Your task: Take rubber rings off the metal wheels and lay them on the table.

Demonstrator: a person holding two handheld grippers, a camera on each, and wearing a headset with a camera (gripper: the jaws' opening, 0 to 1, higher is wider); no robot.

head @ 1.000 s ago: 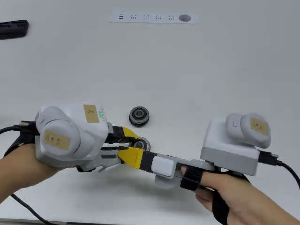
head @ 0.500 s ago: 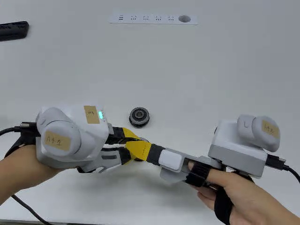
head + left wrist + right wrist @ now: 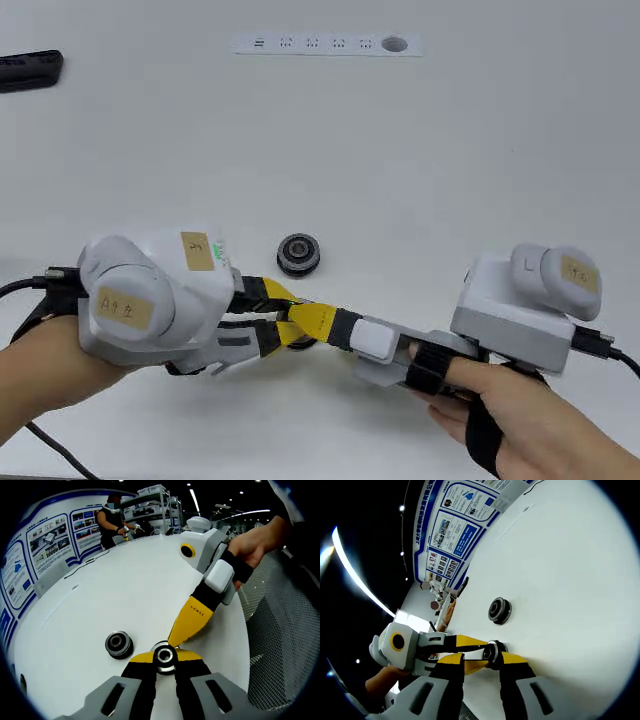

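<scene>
Held wheel [image 3: 165, 655]: at the near middle of the worktop [image 3: 450, 150], pinched between the yellow tips of the left tool [image 3: 165, 659], one tip tight on each flank, no gap. Whether lifted or resting on the surface, cannot tell. Mostly hidden in the head view behind crossing yellow jaws, just a dark sliver there.

Right tool [image 3: 492, 661]: reaching in from the right, crossing the left tool's jaws at the wheel. Jaws a little apart in the right gripper view, wheel sitting between them, the right-hand tip touching it. Whether pressing on it, cannot tell, since the other tip blends with the left tool's yellow jaw. In the left gripper view, a single yellow jaw meeting the wheel's far edge, its partner hidden behind.

Rubber ring on the held wheel: too small and too covered to make out.

Free wheel [image 3: 298, 253]: lying on the worktop just beyond the jaws, apart from both tools, dark outer band [image 3: 281, 254] around a metal hub.

Left hand [image 3: 40, 365] under the white housing, cut off at the near left edge. Right hand [image 3: 520, 415] strapped in, cut off at the near right.

Farther off: white power strip [image 3: 328, 42] at the far edge, a dark object [image 3: 30, 68] cut off at far left
</scene>
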